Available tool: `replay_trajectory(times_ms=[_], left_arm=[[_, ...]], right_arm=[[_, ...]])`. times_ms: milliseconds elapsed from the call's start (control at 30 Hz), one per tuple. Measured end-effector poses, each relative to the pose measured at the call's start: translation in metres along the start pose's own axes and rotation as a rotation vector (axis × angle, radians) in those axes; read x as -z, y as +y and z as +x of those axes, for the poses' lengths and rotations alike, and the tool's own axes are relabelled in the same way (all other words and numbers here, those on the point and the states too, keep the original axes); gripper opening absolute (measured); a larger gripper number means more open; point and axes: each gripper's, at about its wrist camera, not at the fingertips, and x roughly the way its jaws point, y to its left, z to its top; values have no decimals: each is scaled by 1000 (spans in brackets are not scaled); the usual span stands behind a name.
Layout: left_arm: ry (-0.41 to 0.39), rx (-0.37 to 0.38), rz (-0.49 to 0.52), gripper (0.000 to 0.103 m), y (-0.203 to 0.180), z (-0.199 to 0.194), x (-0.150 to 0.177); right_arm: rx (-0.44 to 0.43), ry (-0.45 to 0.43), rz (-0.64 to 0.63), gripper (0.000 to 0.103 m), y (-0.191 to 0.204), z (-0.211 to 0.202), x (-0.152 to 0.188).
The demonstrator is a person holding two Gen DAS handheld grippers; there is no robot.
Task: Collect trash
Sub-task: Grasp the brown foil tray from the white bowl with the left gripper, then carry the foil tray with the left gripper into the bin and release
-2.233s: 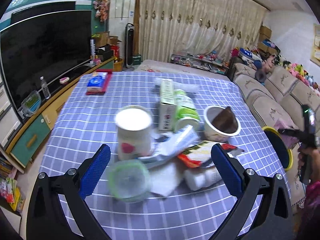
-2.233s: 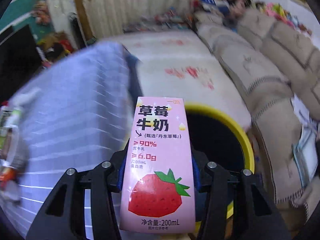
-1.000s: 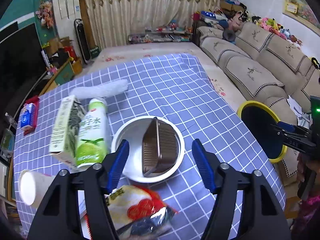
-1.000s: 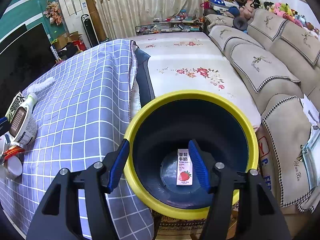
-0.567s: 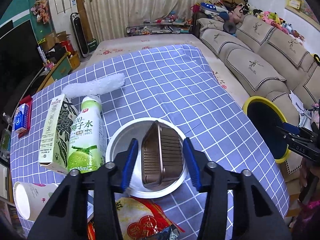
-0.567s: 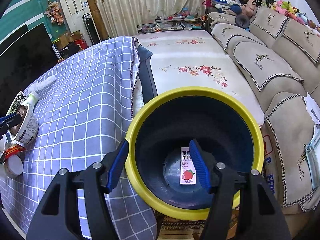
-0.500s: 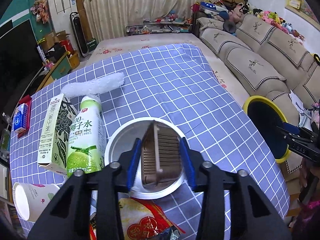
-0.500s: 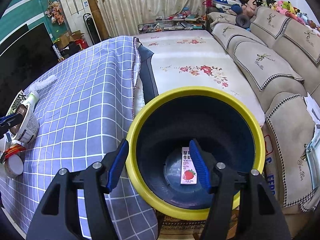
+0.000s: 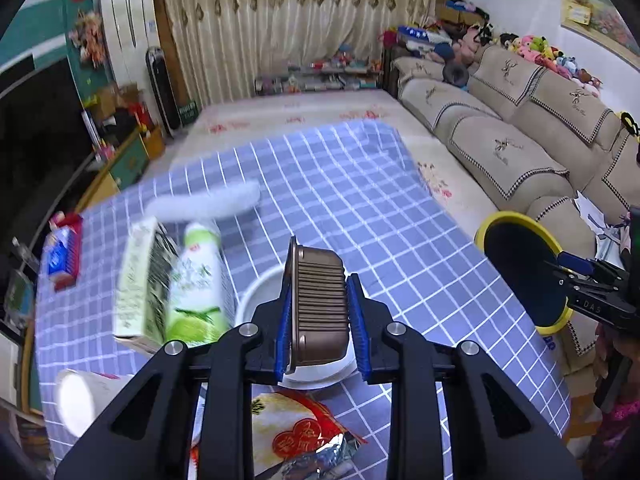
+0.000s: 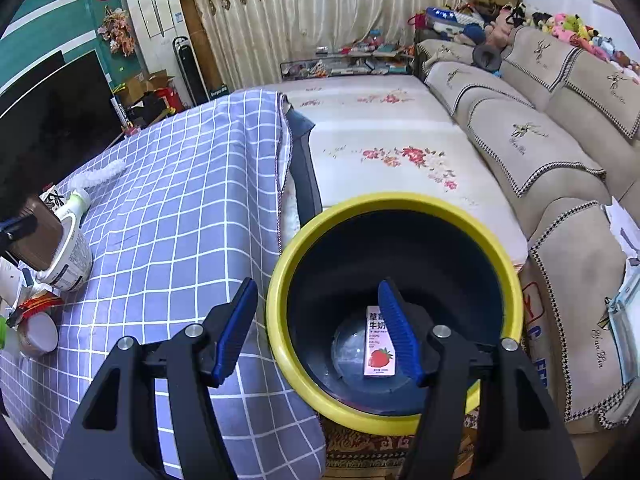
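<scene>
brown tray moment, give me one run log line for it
left gripper: closing on brown tray, over white bowl | right gripper: open, empty, above yellow bin | pink carton: in bin

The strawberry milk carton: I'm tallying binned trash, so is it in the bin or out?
In: the strawberry milk carton lies on the bottom of the yellow-rimmed bin.

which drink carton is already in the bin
The pink strawberry milk carton, lying at the bottom of the yellow-rimmed bin. The green-and-white carton is still on the checked table.
</scene>
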Motion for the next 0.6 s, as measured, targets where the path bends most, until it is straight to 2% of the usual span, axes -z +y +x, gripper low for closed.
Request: replay_trajectory(times_ms=[167, 333, 467, 600], left_arm=[[-74, 6, 48, 26, -15, -33, -6], [-105, 85, 108, 26, -51, -52, -9], [-91, 175, 178, 26, -95, -44, -9], [-46, 282, 237, 26, -148, -18, -14]], right_arm=[[12, -31, 21, 60, -10, -17, 5], [56, -56, 49, 60, -27, -34, 16], [105, -77, 88, 60, -52, -51, 25], [145, -97, 133, 60, -76, -69, 37]])
